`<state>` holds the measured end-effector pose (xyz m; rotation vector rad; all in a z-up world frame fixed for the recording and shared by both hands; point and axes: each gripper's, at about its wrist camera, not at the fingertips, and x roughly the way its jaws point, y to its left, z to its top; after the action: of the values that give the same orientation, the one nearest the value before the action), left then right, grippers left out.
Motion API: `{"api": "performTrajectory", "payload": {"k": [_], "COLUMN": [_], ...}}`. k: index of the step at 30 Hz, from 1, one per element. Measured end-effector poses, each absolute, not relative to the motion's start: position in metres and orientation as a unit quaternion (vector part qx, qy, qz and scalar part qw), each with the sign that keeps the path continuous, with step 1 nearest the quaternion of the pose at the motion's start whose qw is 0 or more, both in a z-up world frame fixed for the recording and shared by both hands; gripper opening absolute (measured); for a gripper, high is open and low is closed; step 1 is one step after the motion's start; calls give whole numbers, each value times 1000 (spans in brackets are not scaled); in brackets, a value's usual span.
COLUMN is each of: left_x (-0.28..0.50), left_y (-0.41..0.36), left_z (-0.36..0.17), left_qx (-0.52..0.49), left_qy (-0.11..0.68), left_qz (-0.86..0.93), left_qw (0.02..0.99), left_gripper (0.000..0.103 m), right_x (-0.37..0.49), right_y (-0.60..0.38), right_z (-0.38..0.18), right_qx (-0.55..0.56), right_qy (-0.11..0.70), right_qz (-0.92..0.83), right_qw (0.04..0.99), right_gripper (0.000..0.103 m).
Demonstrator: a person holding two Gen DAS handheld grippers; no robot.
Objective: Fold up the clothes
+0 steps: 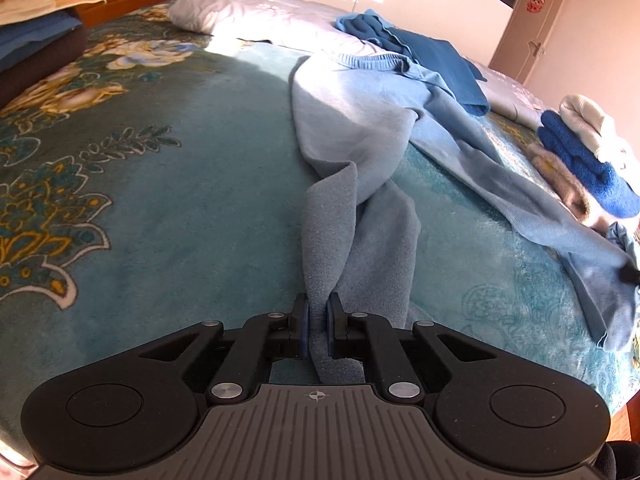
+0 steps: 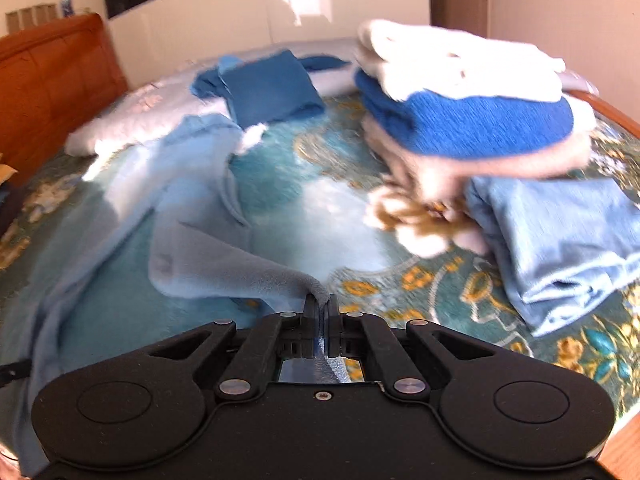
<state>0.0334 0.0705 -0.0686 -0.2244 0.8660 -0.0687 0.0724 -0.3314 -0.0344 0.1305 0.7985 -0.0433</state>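
Note:
A pair of light blue fleece trousers (image 1: 360,116) lies spread on the teal floral bed cover (image 1: 180,208), waistband at the far end. My left gripper (image 1: 318,308) is shut on the hem of one trouser leg (image 1: 340,236), which bunches up in front of the pads. In the right wrist view my right gripper (image 2: 321,304) is shut on the end of the other trouser leg (image 2: 224,264), lifted a little off the cover; the light blue trousers (image 2: 172,168) run away to the left. That view is blurred.
A stack of folded clothes (image 2: 472,112), white over blue over beige, sits at the right with a folded light blue garment (image 2: 560,232) in front. A dark blue folded piece (image 2: 272,88) and a white quilt (image 1: 256,16) lie farther back. A wooden headboard (image 2: 52,84) is at the left.

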Motion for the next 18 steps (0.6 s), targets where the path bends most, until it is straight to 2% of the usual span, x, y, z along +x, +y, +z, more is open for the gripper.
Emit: {"api": "performTrajectory", "payload": {"k": [7, 9, 11, 14, 18], "left_x": [32, 32, 32, 31, 27], "left_y": [71, 70, 70, 70, 70], "left_z": [-68, -67, -67, -65, -63], "left_qx": [-109, -108, -107, -107, -108], "left_qy": [419, 419, 420, 420, 420], "left_qz": [-35, -35, -36, -37, -39], "left_qw": [901, 901, 901, 900, 900], "left_gripper": [7, 7, 7, 10, 18], "right_x": [63, 60, 56, 52, 53], "right_y": [-328, -325, -319, -305, -282], "right_z": [-34, -23, -7, 12, 27], "right_qx": [44, 38, 31, 18, 31], "right_qy": [388, 373, 351, 320, 306], "right_qz": [-27, -21, -13, 0, 50], "right_qw": [920, 927, 936, 947, 950], "right_gripper": [20, 28, 43, 57, 57]}}
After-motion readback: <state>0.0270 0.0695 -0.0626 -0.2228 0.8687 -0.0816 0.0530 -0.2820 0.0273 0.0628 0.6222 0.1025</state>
